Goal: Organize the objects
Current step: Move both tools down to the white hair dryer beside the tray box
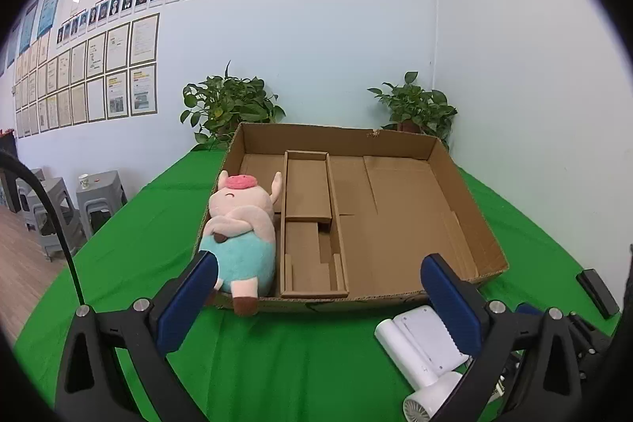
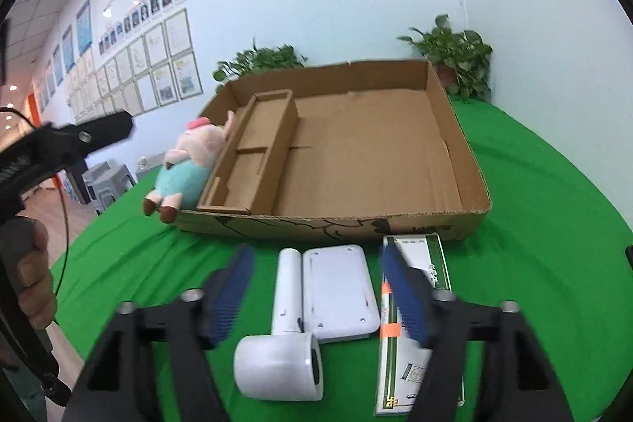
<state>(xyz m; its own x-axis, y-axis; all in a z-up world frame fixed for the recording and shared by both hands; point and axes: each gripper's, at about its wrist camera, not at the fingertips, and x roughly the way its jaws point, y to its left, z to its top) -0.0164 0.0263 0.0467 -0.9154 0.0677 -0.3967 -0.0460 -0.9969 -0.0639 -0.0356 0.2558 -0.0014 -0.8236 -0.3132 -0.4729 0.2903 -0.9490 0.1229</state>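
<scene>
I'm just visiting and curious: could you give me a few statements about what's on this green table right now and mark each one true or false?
1. The plush pig lies in the left end of the cardboard box. True.
2. The white hair dryer is inside the box. False: it lies on the green tablecloth in front of the box.
3. The right gripper is clamped on the hair dryer. False: its jaws are open, with nothing held.
4. A flat white device lies right beside the hair dryer. True.
5. The left gripper holds the pig. False: its jaws are wide open.

Plush pig [image 1: 241, 232] in cardboard box [image 1: 455, 200]
</scene>
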